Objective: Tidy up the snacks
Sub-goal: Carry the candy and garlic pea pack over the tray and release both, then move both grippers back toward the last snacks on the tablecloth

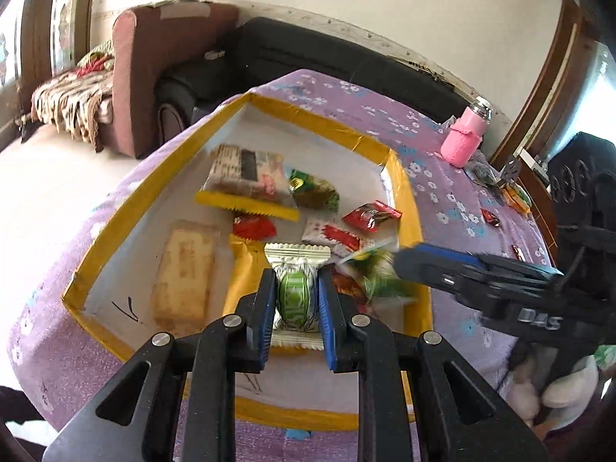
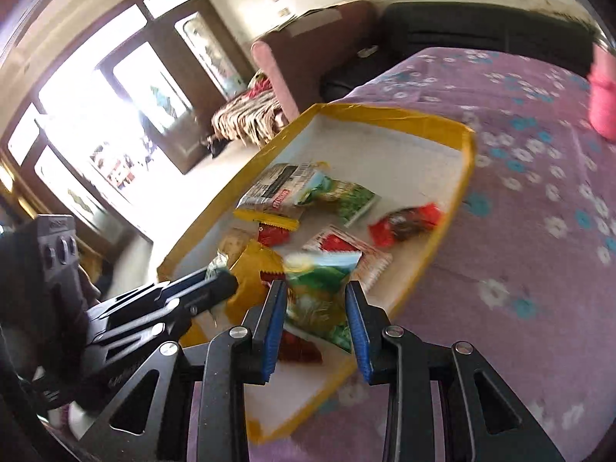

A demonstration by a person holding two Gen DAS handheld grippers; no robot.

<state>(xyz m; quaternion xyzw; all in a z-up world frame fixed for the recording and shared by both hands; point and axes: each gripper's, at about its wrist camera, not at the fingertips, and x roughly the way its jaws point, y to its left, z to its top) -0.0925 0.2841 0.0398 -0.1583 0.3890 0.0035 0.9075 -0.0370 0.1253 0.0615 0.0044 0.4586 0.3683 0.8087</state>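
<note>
A yellow-rimmed white tray (image 1: 142, 196) lies on the purple flowered tablecloth and holds several snack packets. My left gripper (image 1: 297, 287) is shut on a white and green wrapped snack (image 1: 296, 296) above the tray's near part. My right gripper (image 2: 315, 304) is open above the tray (image 2: 458, 177); a green and yellow packet (image 2: 319, 288) lies blurred between and below its fingers, seemingly loose. The right gripper also shows in the left wrist view (image 1: 408, 265), over the same green packet (image 1: 379, 273). The left gripper shows at the left of the right wrist view (image 2: 221, 283).
A pink bottle (image 1: 464, 136) stands at the table's far right, with loose small snacks (image 1: 491, 217) on the cloth near it. A black sofa (image 1: 308, 54) and a maroon armchair (image 1: 154, 73) stand beyond the table. The table edge drops off at left.
</note>
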